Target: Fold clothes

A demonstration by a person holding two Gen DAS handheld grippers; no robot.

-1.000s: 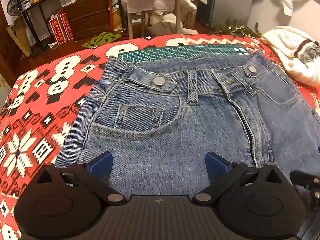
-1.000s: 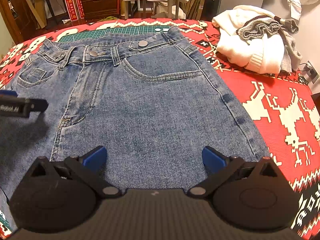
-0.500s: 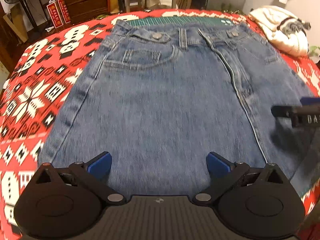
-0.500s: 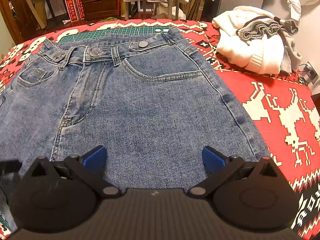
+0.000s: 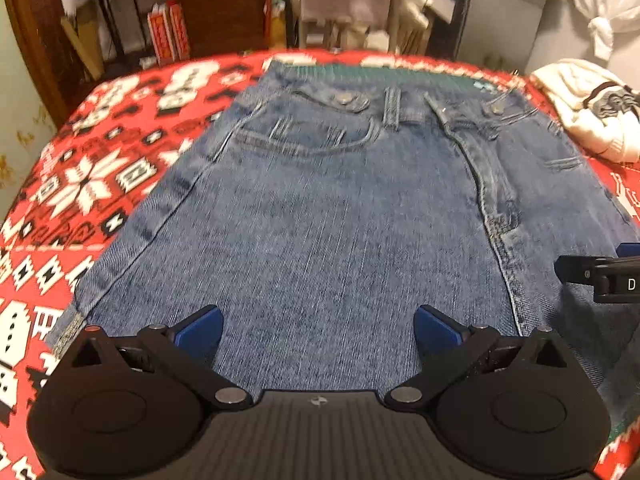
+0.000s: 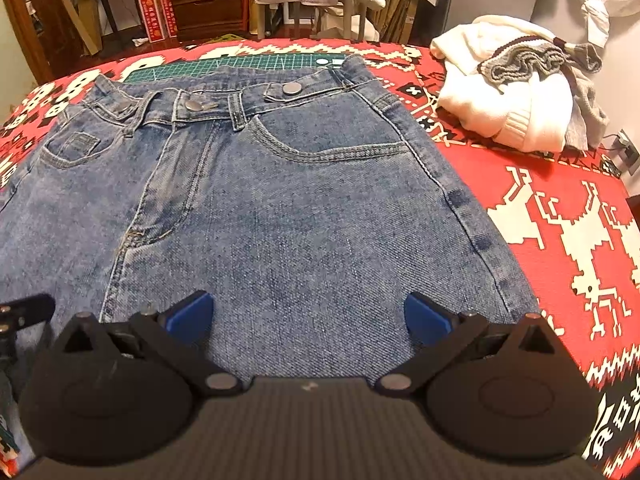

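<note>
Jeans (image 6: 280, 208): spread flat, front side up, on the red patterned cover (image 6: 560, 216); waistband toward the cover's far edge, partly over a green cutting mat (image 6: 248, 65); legs run back toward the near edge and out of view under both tools.
Long axis: far edge to near edge, in line with the way both grippers point.
Left gripper (image 5: 318, 330): fingers spread wide, nothing between them, hanging over the leg on the cover's left side.
Right gripper (image 6: 306, 318): also spread wide and empty, over the leg on the right side; its black finger shows at the right edge of the left wrist view.
Nearer hand: neither clearly; each sits over its own leg, side by side, and denim lies straight ahead of and beneath both.
Fold state: no crease or doubled layer shows in the part seen; the leg ends are hidden.
Other clothes: white knit pile (image 6: 516, 96) near the far right corner, well apart from the jeans.
</note>
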